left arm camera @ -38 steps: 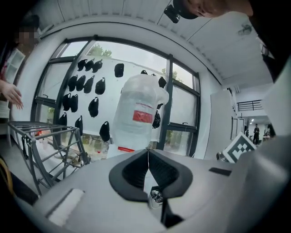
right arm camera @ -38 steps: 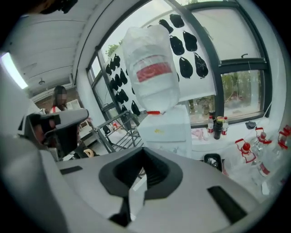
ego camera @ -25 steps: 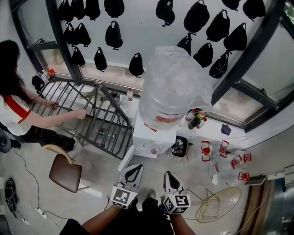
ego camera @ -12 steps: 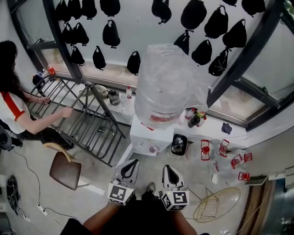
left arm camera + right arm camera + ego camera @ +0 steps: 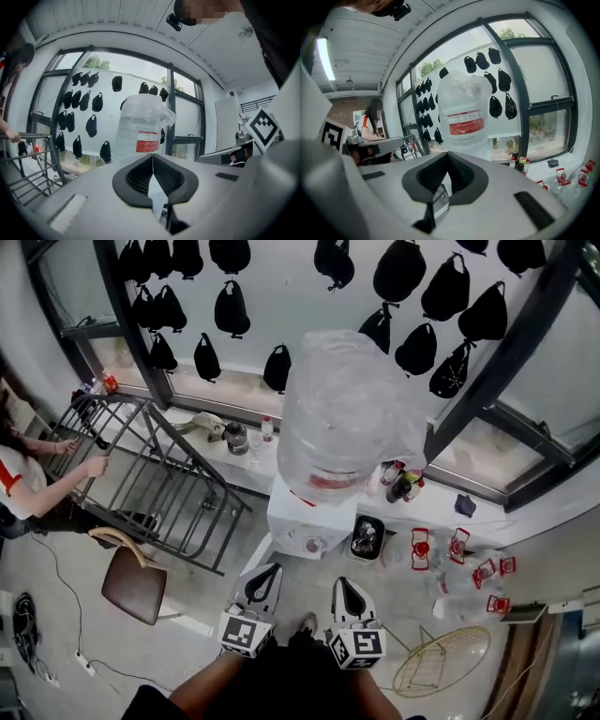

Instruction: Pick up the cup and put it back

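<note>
Two tools, left tool point(image 5: 265, 576) and right tool point(image 5: 345, 585), are pinched shut and empty. What seems a small pale cup point(image 5: 314, 545) stands farther off on the white water dispenser point(image 5: 286, 514) ledge; spread one tool before reaching, and approach level.

The big bottle point(image 5: 342, 413) is clear plastic under crinkled, glossy film. The dispenser point(image 5: 298, 521) beneath is smooth white plastic. The rack point(image 5: 159, 479) at left is dark painted metal. The far bags point(image 5: 231, 310) look like matt black cloth. The chair point(image 5: 134, 590) seat is glossy brown. The left gripper point(image 5: 153, 158) and right gripper point(image 5: 447, 157) have matt grey plastic shells and ribbed black pads point(image 5: 136, 178).
</note>
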Tool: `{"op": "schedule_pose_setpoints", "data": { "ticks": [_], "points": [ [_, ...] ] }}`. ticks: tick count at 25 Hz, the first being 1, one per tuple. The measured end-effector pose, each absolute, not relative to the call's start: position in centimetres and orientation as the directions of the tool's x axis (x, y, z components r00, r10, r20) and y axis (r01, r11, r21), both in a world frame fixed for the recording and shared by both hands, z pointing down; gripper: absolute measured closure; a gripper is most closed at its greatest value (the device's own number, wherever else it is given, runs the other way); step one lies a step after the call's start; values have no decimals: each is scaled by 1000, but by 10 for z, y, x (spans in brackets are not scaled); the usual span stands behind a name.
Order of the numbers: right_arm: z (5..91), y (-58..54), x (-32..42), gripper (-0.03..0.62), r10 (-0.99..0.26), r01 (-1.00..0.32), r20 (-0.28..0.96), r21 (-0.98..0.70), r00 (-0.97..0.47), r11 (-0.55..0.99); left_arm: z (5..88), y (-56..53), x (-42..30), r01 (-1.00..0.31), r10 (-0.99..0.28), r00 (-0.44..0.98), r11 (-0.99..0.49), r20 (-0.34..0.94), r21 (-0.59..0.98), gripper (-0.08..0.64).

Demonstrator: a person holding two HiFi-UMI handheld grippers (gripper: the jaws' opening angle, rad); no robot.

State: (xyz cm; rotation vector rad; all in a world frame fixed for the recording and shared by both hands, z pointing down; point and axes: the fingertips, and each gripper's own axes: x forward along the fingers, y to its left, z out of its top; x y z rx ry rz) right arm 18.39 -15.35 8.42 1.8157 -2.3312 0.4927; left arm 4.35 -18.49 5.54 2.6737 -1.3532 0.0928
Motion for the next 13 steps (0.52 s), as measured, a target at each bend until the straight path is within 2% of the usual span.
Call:
{"op": "schedule_pose_setpoints", "data": {
  "ticks": [13],
  "points": [
    [84, -153, 179, 597, -916, -959, 303, -183, -262, 214, 54, -181, 39, -813, -803, 582, -570, 129, 115, 552]
  ]
}}
